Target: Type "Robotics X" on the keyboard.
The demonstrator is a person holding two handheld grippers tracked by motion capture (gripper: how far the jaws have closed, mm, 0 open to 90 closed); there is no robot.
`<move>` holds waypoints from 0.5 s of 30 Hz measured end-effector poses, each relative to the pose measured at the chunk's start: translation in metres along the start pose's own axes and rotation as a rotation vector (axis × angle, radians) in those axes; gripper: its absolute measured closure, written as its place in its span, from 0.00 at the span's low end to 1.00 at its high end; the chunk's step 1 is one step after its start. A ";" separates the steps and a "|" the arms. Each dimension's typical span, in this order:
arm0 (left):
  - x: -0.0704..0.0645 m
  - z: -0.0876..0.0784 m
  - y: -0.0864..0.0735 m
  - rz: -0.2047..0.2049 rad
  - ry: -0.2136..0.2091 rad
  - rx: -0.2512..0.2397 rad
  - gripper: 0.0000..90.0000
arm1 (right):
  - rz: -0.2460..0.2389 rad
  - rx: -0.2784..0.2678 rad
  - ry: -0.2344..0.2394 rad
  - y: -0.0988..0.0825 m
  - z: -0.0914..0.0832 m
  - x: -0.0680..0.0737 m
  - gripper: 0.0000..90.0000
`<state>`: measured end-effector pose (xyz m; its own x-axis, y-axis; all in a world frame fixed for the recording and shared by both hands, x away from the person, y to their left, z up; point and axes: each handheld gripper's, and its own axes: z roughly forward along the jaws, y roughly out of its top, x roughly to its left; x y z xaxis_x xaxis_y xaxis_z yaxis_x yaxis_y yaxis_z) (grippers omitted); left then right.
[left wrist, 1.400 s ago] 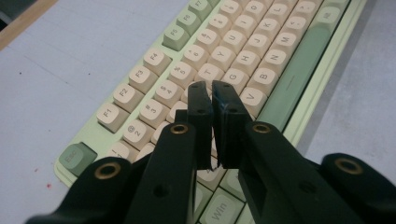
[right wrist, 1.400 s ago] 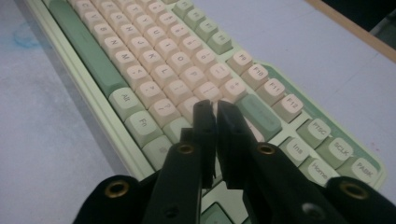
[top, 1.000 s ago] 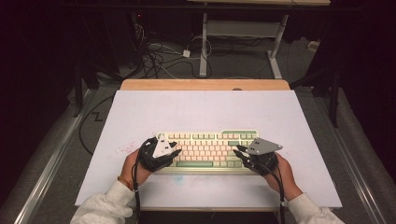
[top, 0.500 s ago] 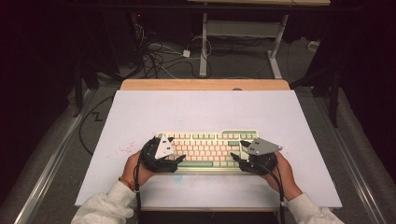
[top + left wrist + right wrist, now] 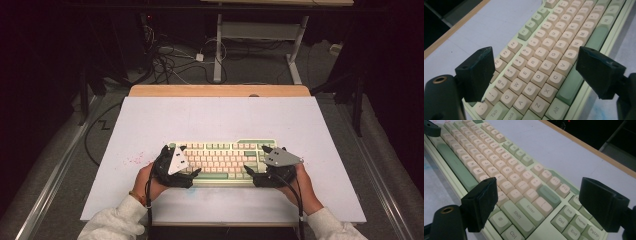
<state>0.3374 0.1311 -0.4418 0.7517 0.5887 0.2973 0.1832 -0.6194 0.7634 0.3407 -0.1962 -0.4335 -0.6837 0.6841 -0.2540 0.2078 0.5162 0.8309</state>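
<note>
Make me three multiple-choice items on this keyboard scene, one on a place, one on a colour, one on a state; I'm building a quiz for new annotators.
1. Where does the pale green keyboard with cream keycaps lie on the white table top?
A. at the far wooden edge
B. near the person's side
C. hanging off the left edge

2. What colour is the long space bar?
A. green
B. red
C. black

3. How do the jaws of the left gripper and the right gripper stand?
A. both shut
B. one shut, one open
C. both open

Answers: 1 B, the high view shows it just ahead of the hands; 2 A, it matches the green case; 3 C, each gripper view shows a wide gap over the keys, the jaws having just been opening.
</note>
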 end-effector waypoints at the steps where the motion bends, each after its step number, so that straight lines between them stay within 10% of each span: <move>1: 0.000 0.000 0.000 -0.001 -0.004 -0.003 0.17 | 0.003 -0.002 0.003 0.000 -0.001 0.000 0.18; 15: 0.000 -0.017 0.001 0.018 0.063 -0.059 0.17 | -0.047 -0.028 -0.049 0.004 -0.014 0.001 0.18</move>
<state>0.3265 0.1395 -0.4316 0.7129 0.6106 0.3448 0.1313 -0.5993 0.7897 0.3306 -0.2005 -0.4234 -0.6574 0.6838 -0.3166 0.1559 0.5345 0.8306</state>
